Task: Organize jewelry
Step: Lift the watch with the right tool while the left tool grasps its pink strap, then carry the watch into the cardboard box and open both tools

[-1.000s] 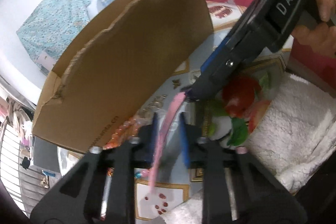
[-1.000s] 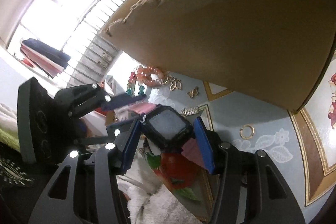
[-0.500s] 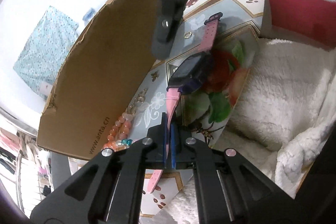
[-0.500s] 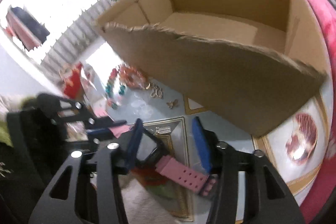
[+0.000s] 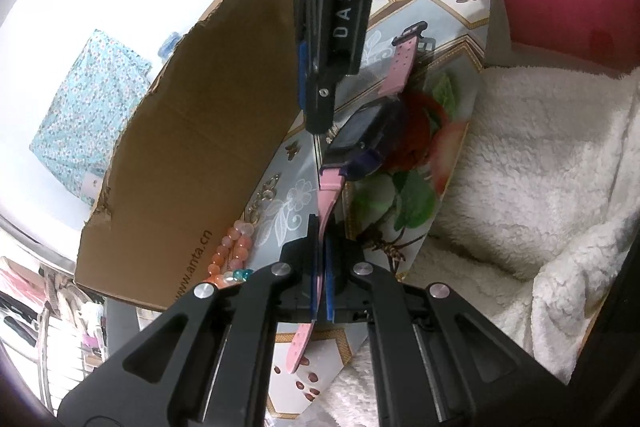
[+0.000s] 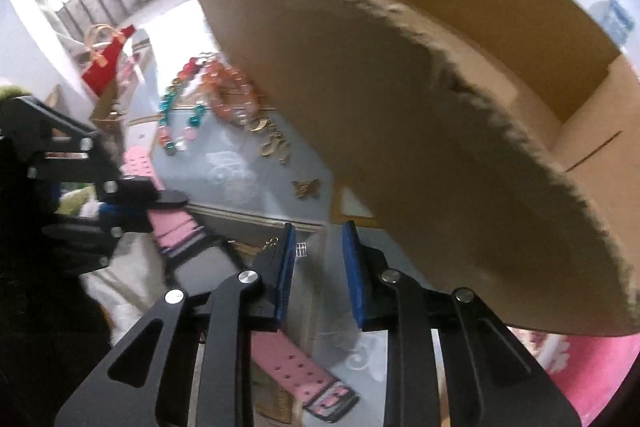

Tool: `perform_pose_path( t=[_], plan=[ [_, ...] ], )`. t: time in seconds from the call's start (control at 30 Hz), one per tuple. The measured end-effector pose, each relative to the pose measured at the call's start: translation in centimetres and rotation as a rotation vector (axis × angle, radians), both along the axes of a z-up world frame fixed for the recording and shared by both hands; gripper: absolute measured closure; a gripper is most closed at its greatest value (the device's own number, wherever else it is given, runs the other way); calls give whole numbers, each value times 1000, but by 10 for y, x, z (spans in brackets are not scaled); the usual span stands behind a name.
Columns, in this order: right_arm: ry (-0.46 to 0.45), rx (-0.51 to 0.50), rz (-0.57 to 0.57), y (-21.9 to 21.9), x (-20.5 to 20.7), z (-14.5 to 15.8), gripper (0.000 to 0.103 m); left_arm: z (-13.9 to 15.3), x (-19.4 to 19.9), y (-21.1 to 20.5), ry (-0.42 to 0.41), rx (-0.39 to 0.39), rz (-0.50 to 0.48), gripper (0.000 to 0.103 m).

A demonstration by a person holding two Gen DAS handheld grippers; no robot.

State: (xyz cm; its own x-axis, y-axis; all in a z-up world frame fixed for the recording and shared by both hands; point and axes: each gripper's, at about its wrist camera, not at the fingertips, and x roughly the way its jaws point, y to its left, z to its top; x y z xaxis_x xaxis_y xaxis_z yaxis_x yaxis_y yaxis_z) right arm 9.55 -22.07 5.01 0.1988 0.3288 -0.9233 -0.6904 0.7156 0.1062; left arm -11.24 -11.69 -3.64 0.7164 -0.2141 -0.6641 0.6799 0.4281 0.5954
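A glossy table [image 5: 472,7] printed with pale blue panels, white flowers, gold borders and red fruit carries the things; a white fleece blanket [image 5: 540,167] lies against its right edge and pink fabric past its far edge. In the right wrist view a window with hanging clothes fills the far wall.

A torn-edged cardboard box [image 6: 460,155] stands on the table, and the part of its inside that shows is bare. Its outer wall reads "www.anta.cn". Beside its near wall lie an orange bead bracelet [image 5: 230,255], gold earrings [image 6: 276,143] and a gold butterfly [image 6: 306,189].

The pink-strapped smartwatch [image 5: 362,135] lies near the table's right edge. The left gripper [image 5: 320,267] is clamped on 1 strap. The right gripper [image 6: 318,267], marked "DAS", has just been closing, yet its blue pads [image 6: 286,275] stand apart with nothing between them, above the table beside the watch face.
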Motion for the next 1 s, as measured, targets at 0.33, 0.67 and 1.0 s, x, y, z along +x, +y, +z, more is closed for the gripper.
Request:
perform_pose_path(
  t=[0.33, 0.67, 1.0],
  plan=[
    [-120, -7, -115, -12, -6, 12, 80, 4, 6, 4, 6, -4, 6, 101],
    [-77, 93, -81, -40, -70, 27, 50, 12, 21, 9, 79, -82, 54, 101],
    [-231, -13, -104, -26, -96, 3, 80, 24, 60, 35, 263, -254, 106, 101]
  ],
)
